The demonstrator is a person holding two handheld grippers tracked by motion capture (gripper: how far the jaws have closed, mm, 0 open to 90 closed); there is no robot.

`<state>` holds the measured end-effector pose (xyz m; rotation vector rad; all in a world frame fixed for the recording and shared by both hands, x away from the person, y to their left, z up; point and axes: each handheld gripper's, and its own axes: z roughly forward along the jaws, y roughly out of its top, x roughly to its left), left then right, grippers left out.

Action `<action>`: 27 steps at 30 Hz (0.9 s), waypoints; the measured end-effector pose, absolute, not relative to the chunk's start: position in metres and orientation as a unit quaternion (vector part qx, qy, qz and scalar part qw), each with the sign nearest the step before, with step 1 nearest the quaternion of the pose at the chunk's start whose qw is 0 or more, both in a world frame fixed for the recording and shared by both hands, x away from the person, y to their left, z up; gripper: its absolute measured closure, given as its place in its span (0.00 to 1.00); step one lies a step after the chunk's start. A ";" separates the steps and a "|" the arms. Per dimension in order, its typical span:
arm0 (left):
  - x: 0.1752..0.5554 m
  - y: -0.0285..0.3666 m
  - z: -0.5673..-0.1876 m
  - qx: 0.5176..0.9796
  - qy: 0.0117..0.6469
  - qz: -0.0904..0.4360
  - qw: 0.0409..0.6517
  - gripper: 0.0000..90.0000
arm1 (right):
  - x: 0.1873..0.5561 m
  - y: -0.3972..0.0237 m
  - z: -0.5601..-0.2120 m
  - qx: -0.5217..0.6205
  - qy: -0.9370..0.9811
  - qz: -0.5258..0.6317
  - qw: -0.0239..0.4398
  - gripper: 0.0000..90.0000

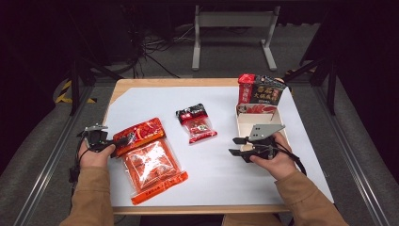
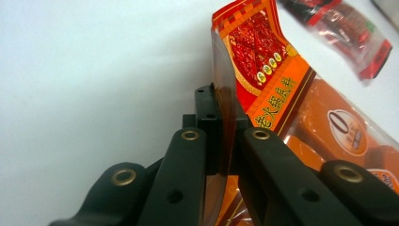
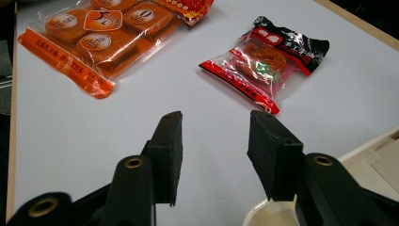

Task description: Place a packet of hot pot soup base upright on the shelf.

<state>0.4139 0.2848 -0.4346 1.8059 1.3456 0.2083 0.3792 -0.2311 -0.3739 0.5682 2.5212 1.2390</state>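
Left gripper [image 1: 121, 140] has its jaws pinched tight on the clear top flap of the big orange packet [image 1: 149, 159], right by the packet's printed red header, and the left gripper view shows the film squeezed between the black pads [image 2: 207, 123]. That packet lies near the table's left edge, toward the front, its far corner lifted a touch where the pads bite. Right gripper [image 1: 234, 146] sits on the other side with its jaws well apart and nothing between them, hovering just off the front end of the white tray [image 1: 244, 126], tips aimed back across the table [image 1: 221, 174] toward the middle.

Out from there: a small red packet [image 1: 196, 123] lies on the white sheet around the table's centre, apart from both grippers. Over in the tray's far end, by the right back corner, a red-and-black packet [image 1: 260, 94] stands upright against the wall.

My read: this is the pick-up step, grasp made, lift not yet done. Next move calls for a clean raise and a carry across to the tray, keeping the floppy bag from dragging over the small packet, with the open right gripper ready to steady it.
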 end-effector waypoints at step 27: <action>0.380 0.264 -0.351 0.714 0.452 0.123 0.520 1.00 | 0.374 -0.241 -0.356 0.223 0.851 0.458 0.130 0.70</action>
